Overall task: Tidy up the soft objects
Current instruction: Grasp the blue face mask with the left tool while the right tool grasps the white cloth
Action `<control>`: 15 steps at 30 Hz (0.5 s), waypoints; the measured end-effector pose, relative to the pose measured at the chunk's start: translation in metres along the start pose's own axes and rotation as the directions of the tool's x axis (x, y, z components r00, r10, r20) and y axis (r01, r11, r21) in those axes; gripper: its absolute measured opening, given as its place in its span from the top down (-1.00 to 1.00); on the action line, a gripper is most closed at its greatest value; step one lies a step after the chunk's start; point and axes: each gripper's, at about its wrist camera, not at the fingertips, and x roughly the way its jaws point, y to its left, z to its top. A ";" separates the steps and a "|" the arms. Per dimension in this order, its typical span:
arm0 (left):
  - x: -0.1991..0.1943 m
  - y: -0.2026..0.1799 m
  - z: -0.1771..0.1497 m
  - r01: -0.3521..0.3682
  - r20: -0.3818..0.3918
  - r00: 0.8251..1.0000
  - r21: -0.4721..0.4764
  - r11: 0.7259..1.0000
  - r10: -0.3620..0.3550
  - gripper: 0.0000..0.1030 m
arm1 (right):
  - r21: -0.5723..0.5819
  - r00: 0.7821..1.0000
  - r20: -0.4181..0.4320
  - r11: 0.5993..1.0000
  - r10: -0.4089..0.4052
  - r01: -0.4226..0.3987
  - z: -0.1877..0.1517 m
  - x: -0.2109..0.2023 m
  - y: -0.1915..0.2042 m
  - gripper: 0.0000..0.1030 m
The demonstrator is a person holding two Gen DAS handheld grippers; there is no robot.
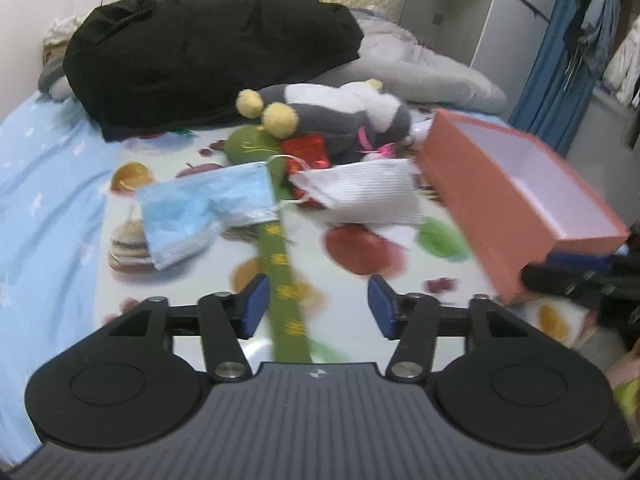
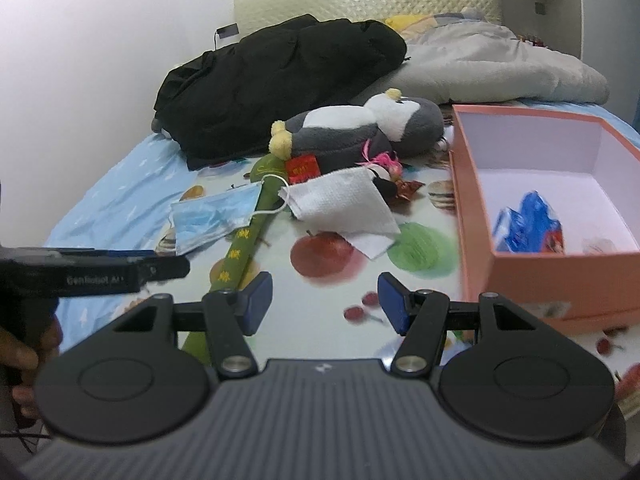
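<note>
On the fruit-print cloth lie a blue face mask (image 1: pixel 200 216) (image 2: pixel 212 220), a white mask (image 1: pixel 360 192) (image 2: pixel 340 204), a long green strip with yellow marks (image 1: pixel 280 264) (image 2: pixel 244 244) and a grey-and-white plush penguin (image 1: pixel 344 116) (image 2: pixel 360 132) with a small red pouch (image 1: pixel 306 152) (image 2: pixel 303 168) beside it. An orange box (image 1: pixel 500 216) (image 2: pixel 472 200) stands at the right; a blue packet (image 2: pixel 528 228) lies inside. My left gripper (image 1: pixel 318 306) hovers open above the green strip, nothing between its pads. My right gripper (image 2: pixel 324 302) is open over bare cloth left of the box.
A black coat (image 1: pixel 208 52) (image 2: pixel 280 76) and a grey quilt (image 1: pixel 420 68) (image 2: pixel 500 68) are heaped at the head of the bed. Light blue sheet (image 1: pixel 48 200) covers the left side. A blue curtain and hanging clothes (image 1: pixel 580 40) stand at the right. The left gripper's body (image 2: pixel 92 272) shows at the right wrist view's left edge.
</note>
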 end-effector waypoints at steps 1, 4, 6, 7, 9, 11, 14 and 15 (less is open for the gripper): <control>0.007 0.008 0.000 -0.005 -0.001 1.000 0.018 1.000 0.005 -0.22 | -0.003 1.000 -0.001 1.000 0.002 -0.002 0.003 0.006 0.002 -0.18; 0.032 0.032 0.002 -0.032 -0.040 0.999 0.035 0.999 0.034 -0.23 | -0.012 1.000 -0.004 1.000 -0.006 0.006 0.010 0.022 0.009 -0.18; 0.047 0.048 0.004 -0.047 -0.065 0.997 0.044 0.998 0.049 -0.23 | -0.010 1.000 -0.009 1.000 -0.010 0.010 0.014 0.035 0.012 -0.18; 0.054 0.055 0.003 -0.049 -0.071 0.996 0.051 0.997 0.053 -0.23 | -0.008 1.000 -0.009 1.000 -0.013 0.013 0.016 0.041 0.013 -0.18; 0.064 0.067 0.005 -0.048 -0.076 0.996 0.068 0.997 0.053 -0.23 | -0.002 1.000 -0.009 1.000 -0.023 0.023 0.019 0.055 0.014 -0.18; 0.073 0.076 0.006 -0.030 -0.067 0.997 0.110 0.994 0.037 -0.34 | 0.013 0.999 -0.024 0.999 -0.038 0.038 0.023 0.071 0.013 -0.18; 0.087 0.086 0.011 -0.033 -0.069 0.997 0.158 0.987 0.044 -0.42 | 0.020 0.998 -0.031 0.999 -0.048 0.049 0.028 0.091 0.011 -0.18; 0.092 0.090 0.013 -0.027 -0.068 0.997 0.171 0.985 0.039 -0.44 | 0.017 0.998 -0.036 0.998 -0.056 0.057 0.030 0.100 0.011 -0.18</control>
